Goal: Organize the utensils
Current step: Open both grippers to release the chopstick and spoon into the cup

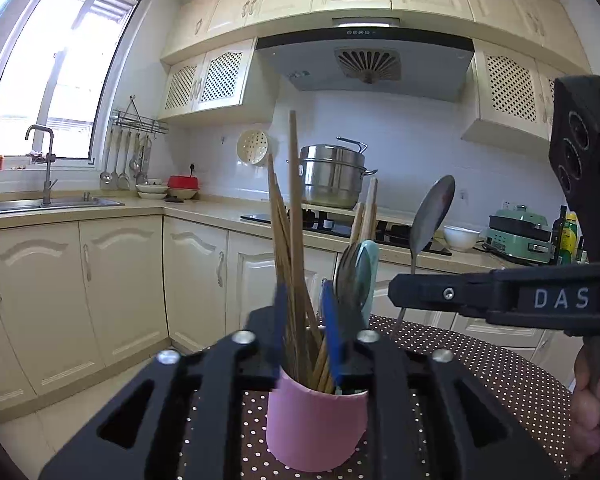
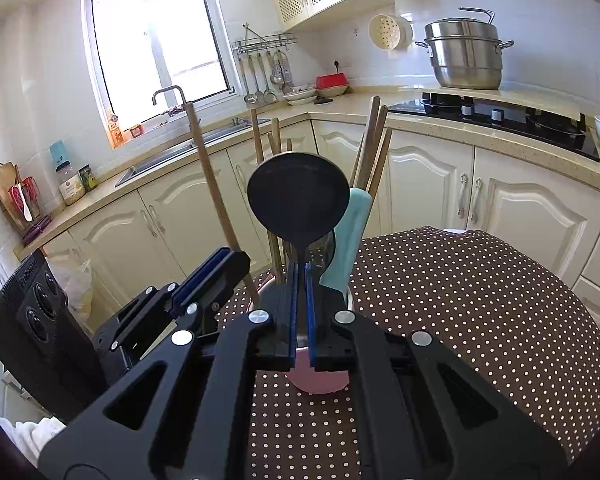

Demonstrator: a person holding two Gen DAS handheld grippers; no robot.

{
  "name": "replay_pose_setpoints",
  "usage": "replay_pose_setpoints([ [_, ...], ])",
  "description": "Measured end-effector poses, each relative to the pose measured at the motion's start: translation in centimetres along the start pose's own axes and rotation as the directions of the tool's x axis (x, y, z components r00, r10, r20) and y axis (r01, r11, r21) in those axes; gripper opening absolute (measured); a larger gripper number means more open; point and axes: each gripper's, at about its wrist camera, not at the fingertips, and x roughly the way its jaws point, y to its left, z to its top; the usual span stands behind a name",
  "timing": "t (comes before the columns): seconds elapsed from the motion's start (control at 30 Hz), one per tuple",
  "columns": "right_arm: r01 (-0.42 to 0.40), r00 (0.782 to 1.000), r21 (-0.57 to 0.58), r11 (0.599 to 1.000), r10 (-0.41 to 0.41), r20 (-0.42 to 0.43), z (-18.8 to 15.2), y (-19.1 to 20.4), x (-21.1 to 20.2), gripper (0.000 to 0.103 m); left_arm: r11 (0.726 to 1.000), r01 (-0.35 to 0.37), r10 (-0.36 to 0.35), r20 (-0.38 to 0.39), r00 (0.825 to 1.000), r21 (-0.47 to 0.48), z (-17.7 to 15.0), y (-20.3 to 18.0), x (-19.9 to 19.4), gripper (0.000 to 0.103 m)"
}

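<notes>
Utensils [image 1: 296, 240] upright in a pink cup [image 1: 316, 420], on a round table [image 1: 500, 364] under a brown white-dotted cloth, close in front of both cameras.

Writing, left to right: label on a jar [image 2: 70, 188] by the sink too small to read; white letters "DAS" on the side of the right gripper [image 1: 396, 296]; label on a yellow bottle [image 1: 568, 236] at the far right unreadable.

Left gripper [image 1: 306, 328] part open, blue pads either side of the wooden chopsticks [image 1: 294, 168] just above the cup's rim; left finger blurred, no clear press on the sticks. Just to the right, a teal spoon [image 1: 367, 276] leaning in the same cup beside a grey metal one. Further right, right gripper closed to a narrow slit on the thin handle of a metal spoon [image 1: 434, 212], bowl up and tilted right, above the cup's right side. From the right wrist view, same spoon dark against the window, handle pinched between the two blue pads, cup directly beneath. Bare hand [image 1: 592, 412] on that gripper's grip at the far right.

Cup towards the table's left edge, open floor and cream cabinets beyond it. Wide bare stretch of dotted cloth to the right of the cup. Chopstick tips fanned left and right above the rim, close around the held spoon.
</notes>
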Motion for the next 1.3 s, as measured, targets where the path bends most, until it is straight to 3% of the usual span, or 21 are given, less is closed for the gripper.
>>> replay_pose_setpoints([
  [0.03,0.001,1.000,-0.001,1.000,-0.001,-0.001,0.0,0.0,0.0,0.004,1.000,-0.011,0.011,-0.003,1.000,-0.001,0.0,0.1,-0.2,0.050],
  [0.17,0.013,1.000,-0.009,1.000,-0.013,-0.004,-0.2,0.2,0.1,0.004,0.997,-0.071,0.072,-0.023,0.997,0.027,0.4,0.0,-1.2,0.059],
  [0.43,0.024,1.000,-0.025,0.999,-0.024,-0.018,-0.8,0.9,0.8,0.004,0.981,-0.188,0.192,-0.106,0.976,0.051,0.6,0.7,-2.2,0.062],
  [0.7,0.050,0.997,-0.042,0.998,-0.052,-0.065,-2.2,1.2,2.7,0.004,0.973,-0.224,0.229,-0.145,0.962,0.053,1.0,1.5,-3.1,0.063],
  [1.03,0.051,0.998,-0.014,0.999,-0.051,-0.036,-2.4,1.5,1.3,0.006,0.970,-0.239,0.242,-0.168,0.956,0.036,1.6,2.0,-5.3,0.068],
  [1.3,0.055,0.997,0.010,0.998,-0.056,0.044,-2.2,2.2,-2.0,0.029,0.960,-0.272,0.278,-0.113,0.954,0.059,3.4,1.5,-8.8,0.074],
])
